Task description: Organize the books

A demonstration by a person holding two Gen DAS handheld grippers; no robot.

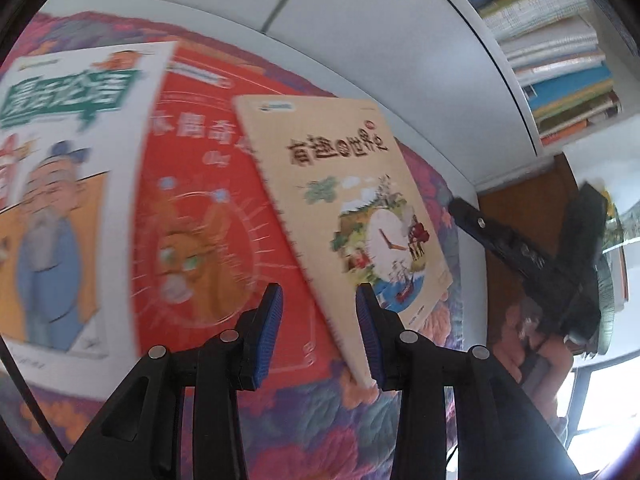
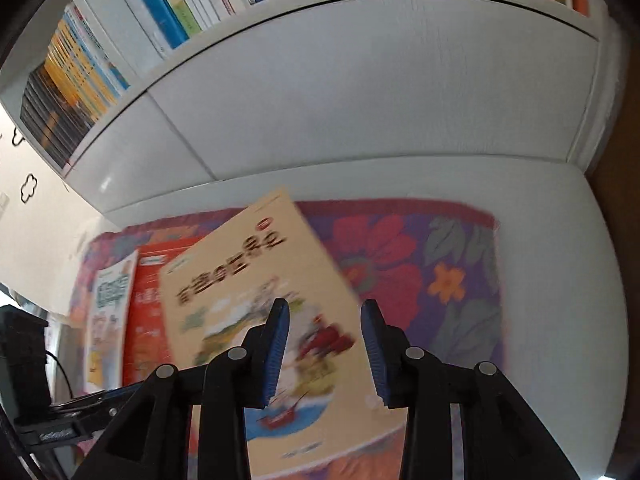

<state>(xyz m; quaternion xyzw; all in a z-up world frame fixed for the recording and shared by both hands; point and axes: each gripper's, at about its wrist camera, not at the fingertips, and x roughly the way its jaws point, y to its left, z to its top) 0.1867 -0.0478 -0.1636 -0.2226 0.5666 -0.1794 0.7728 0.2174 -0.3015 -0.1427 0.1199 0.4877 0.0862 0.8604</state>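
Three picture books lie on a flowered cloth (image 1: pixel 320 420): a white one (image 1: pixel 60 160), a red one (image 1: pixel 208 184) and, skewed on top of the red one, a beige book (image 1: pixel 352 200) with a clock drawing. My left gripper (image 1: pixel 320 332) hangs open over the red book's lower edge, and one blue pad stands in front of the beige book's near corner. In the right wrist view my right gripper (image 2: pixel 326 344) is open above the beige book (image 2: pixel 256 280), with nothing pressed between its pads. The red book (image 2: pixel 148 320) and the white book (image 2: pixel 108 312) lie to the left.
A white cabinet (image 2: pixel 360 100) rises behind the flowered cloth (image 2: pixel 420 264), and a shelf of upright books (image 2: pixel 160 12) runs above it. In the left wrist view stacked books (image 1: pixel 560 60) fill the upper right, and a black gripper arm (image 1: pixel 520 248) and a hand (image 1: pixel 532 340) are at the right.
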